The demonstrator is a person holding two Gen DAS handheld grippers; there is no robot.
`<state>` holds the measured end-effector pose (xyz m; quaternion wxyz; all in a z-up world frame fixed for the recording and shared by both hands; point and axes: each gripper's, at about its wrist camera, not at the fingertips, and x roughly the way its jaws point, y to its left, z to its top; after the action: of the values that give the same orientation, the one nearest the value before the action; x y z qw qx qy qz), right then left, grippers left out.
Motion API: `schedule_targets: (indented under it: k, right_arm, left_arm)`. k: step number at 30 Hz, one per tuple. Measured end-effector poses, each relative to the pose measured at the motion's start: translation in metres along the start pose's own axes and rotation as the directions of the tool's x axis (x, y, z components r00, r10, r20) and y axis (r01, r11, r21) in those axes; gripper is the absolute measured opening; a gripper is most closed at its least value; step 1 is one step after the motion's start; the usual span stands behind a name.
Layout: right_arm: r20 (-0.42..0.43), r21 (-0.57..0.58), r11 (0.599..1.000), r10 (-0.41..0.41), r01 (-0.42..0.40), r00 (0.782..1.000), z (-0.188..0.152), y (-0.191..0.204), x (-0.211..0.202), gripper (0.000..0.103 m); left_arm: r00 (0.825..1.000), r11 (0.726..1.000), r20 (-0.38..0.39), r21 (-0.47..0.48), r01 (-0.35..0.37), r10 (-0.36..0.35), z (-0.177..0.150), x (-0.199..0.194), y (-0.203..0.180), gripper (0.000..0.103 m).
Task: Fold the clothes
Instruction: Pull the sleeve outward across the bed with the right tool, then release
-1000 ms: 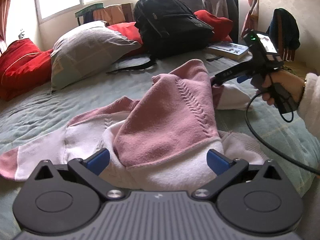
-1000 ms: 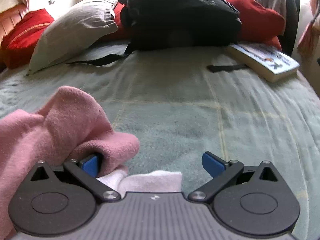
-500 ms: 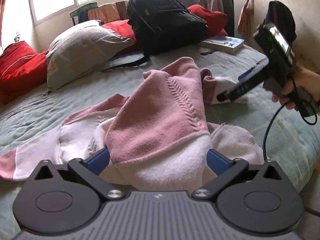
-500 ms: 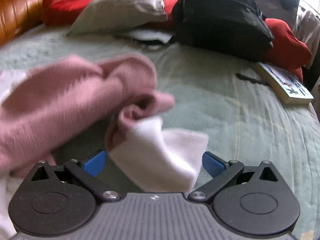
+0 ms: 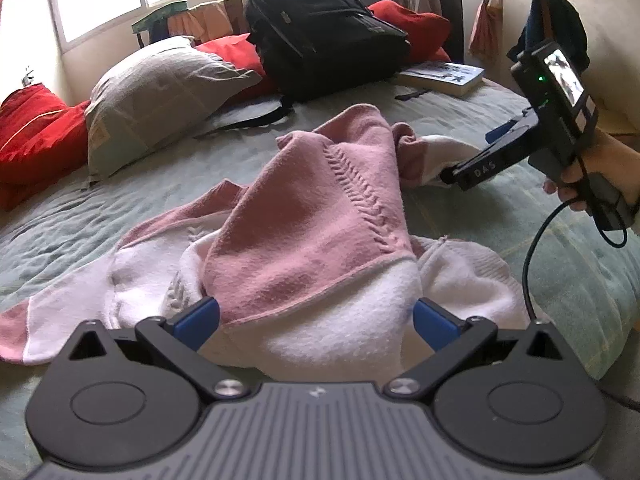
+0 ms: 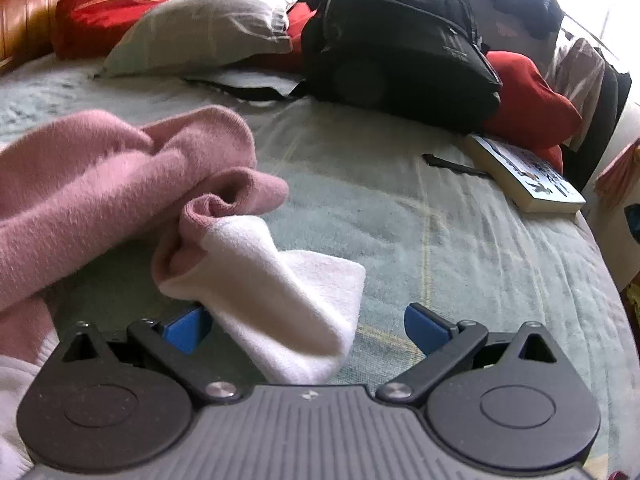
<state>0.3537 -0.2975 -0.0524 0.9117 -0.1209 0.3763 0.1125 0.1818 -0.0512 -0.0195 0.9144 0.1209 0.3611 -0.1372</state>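
Sweater (image 5: 320,220) lies bunched on the bed (image 5: 500,216), pink body heaped over its white hem, not yet flat or folded; a second ago my right gripper (image 6: 306,326) was up against the pink bulk, and now it has drawn back so the white cuff (image 6: 280,300) lies between its spread fingers, seemingly unpinched; my left gripper (image 5: 316,316) stays wide open around the hem; the sleeve looks ready to be pulled out straight.
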Motion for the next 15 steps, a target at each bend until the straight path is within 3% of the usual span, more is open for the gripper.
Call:
schedule_targets:
  k: [5, 8, 12, 15]
  right_arm:
    - [0.023, 0.130, 0.990, 0.048, -0.051, 0.999, 0.001, -0.020, -0.003, 0.103]
    - [-0.011, 0.118, 0.992, 0.036, -0.035, 0.999, -0.002, -0.016, 0.005, 0.103]
    - [-0.053, 0.005, 1.000, -0.031, 0.031, 0.998, -0.009, 0.005, 0.022, 0.103]
    - [-0.023, 0.023, 0.999, -0.044, 0.044, 0.999, -0.008, 0.002, 0.021, 0.103]
  left_arm:
    - [1.000, 1.000, -0.001, 0.006, 0.013, -0.013, 0.000, 0.001, -0.003, 0.102]
    - [1.000, 1.000, -0.003, 0.001, 0.018, -0.018, -0.001, 0.001, -0.003, 0.102]
    - [1.000, 1.000, -0.006, 0.001, 0.021, -0.021, -0.001, 0.002, -0.003, 0.102]
    - [1.000, 1.000, -0.004, -0.001, 0.016, -0.016, -0.002, 0.000, 0.000, 0.102]
